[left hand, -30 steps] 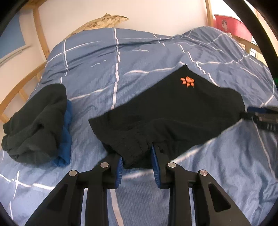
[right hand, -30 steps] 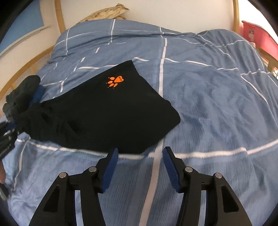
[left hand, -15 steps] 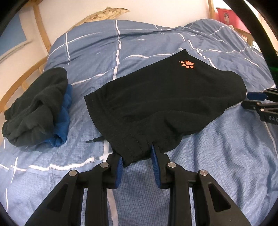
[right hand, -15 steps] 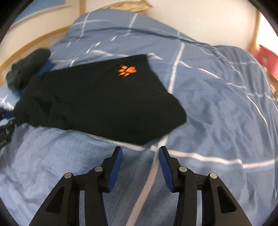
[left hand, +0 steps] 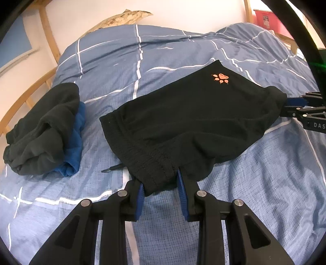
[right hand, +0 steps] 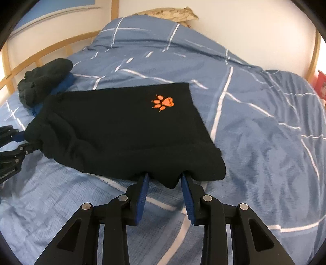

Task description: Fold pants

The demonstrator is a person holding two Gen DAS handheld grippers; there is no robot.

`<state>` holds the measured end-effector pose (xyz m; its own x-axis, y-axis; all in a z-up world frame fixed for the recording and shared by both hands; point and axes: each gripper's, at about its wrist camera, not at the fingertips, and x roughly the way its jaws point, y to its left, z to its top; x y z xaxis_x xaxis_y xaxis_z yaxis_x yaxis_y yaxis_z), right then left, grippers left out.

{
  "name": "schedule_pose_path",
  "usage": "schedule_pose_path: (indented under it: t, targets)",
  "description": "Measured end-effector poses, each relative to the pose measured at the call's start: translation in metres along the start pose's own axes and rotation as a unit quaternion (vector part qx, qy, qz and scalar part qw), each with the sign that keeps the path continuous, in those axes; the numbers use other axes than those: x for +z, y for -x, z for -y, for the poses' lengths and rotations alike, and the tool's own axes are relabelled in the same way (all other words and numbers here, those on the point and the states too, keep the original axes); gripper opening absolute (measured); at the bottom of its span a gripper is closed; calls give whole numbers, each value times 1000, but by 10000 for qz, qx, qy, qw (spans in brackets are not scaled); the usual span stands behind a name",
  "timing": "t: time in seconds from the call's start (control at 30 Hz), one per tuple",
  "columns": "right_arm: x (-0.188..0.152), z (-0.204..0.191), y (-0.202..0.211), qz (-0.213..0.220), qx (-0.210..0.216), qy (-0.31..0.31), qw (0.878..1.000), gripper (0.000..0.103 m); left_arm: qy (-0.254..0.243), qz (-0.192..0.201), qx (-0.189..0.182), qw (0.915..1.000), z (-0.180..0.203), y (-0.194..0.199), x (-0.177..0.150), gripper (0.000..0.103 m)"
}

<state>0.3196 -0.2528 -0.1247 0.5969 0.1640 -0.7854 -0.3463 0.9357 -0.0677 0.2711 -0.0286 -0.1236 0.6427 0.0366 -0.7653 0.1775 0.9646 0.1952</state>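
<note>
Black pants [left hand: 195, 120] with an orange paw print [left hand: 221, 77] lie folded on the blue bed; they also show in the right wrist view [right hand: 126, 130]. My left gripper [left hand: 161, 184] is shut on the elastic waistband end. My right gripper [right hand: 165, 180] is shut on the pants' near edge at the other end. Each gripper shows in the other's view: the right one at the far right [left hand: 301, 111], the left one at the far left [right hand: 16, 140]. A drawstring tip [left hand: 112, 168] pokes out beside the waistband.
A pile of black and blue clothes [left hand: 44, 130] lies to the left on the blue checked duvet [left hand: 142, 61]. A wooden bed frame [left hand: 26, 97] runs along the left. A red box [left hand: 264, 17] stands at the far right. A patterned pillow [left hand: 122, 17] lies at the head.
My right gripper has moved forward and closed on the pants' edge; a second ago it was open and short of them. My left gripper has kept its hold on the waistband.
</note>
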Motion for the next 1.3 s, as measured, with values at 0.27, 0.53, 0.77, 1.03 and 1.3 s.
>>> schedule_pose_path:
  t: [0.27, 0.53, 0.77, 1.03, 1.3]
  targets:
    - [14, -2, -4, 176, 51, 200, 9996, 36, 118, -53, -128, 9998, -7, -2, 2, 29]
    - [28, -4, 1, 269, 7, 351, 9990, 43, 166, -62, -133, 9998, -6, -2, 3, 29]
    - [33, 2, -16, 228, 257, 92, 9994, 43, 211, -104, -183, 9996, -7, -4, 4, 29]
    - [50, -7, -15, 164, 229, 504, 9983, 43, 225, -93, -206, 9995, -6, -7, 4, 29]
    - [54, -10, -31, -229, 806, 373, 9958, 46, 362, -148, -330, 9987, -13, -8, 4, 29]
